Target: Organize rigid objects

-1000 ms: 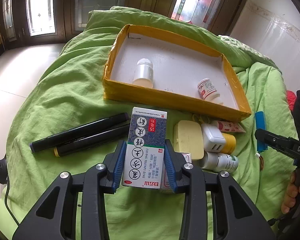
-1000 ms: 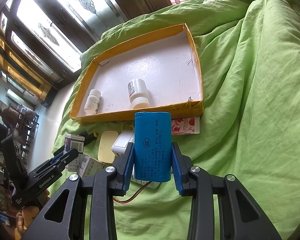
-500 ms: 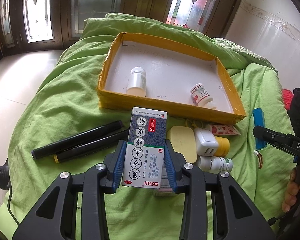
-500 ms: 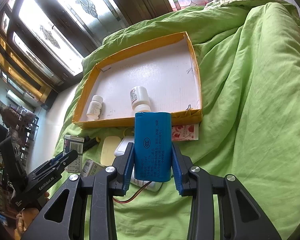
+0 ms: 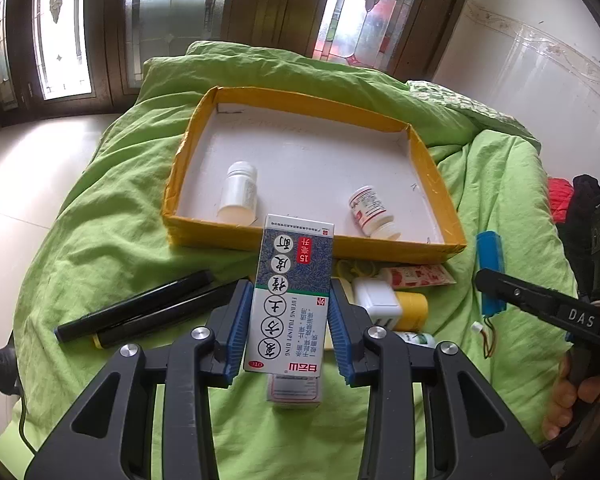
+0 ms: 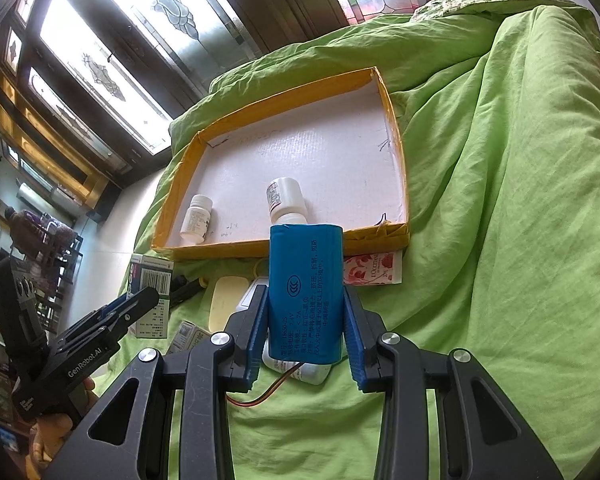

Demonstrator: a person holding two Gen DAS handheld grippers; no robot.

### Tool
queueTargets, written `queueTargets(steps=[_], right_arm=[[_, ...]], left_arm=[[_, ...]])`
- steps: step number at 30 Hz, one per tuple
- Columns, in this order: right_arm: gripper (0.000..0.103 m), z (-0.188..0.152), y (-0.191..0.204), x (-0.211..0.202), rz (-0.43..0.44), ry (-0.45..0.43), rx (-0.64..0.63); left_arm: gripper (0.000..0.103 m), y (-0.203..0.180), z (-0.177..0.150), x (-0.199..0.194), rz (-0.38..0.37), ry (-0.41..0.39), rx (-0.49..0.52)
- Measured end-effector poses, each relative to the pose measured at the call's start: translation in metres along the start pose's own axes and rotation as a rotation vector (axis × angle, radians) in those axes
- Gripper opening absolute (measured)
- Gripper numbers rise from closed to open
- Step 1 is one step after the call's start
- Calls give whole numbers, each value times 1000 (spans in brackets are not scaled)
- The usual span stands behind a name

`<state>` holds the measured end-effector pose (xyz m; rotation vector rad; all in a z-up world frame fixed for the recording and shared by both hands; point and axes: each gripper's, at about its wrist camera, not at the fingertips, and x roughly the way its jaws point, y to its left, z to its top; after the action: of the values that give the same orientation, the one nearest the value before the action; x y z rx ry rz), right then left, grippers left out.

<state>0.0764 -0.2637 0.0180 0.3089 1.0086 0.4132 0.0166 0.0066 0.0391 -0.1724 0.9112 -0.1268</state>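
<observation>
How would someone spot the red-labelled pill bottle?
Find the yellow-rimmed cardboard tray on the green bedspread. Two white plastic bottles lie inside by its near wall. It is the right one; the other white bottle lacks red.

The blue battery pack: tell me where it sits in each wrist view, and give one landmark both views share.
Left wrist view: blue battery pack at the right edge, held in the right tool.
Right wrist view: blue battery pack at centre, clamped upright between the blue pads.
Shared landmark: the yellow-rimmed tray holding two white bottles.
</observation>
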Motion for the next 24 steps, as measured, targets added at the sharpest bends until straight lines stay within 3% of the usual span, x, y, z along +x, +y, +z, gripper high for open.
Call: queueTargets(steps=[24], right_arm=[[32, 14, 3, -4, 40, -13, 44]], left_arm=[[35, -27, 26, 6, -58, -22, 44]])
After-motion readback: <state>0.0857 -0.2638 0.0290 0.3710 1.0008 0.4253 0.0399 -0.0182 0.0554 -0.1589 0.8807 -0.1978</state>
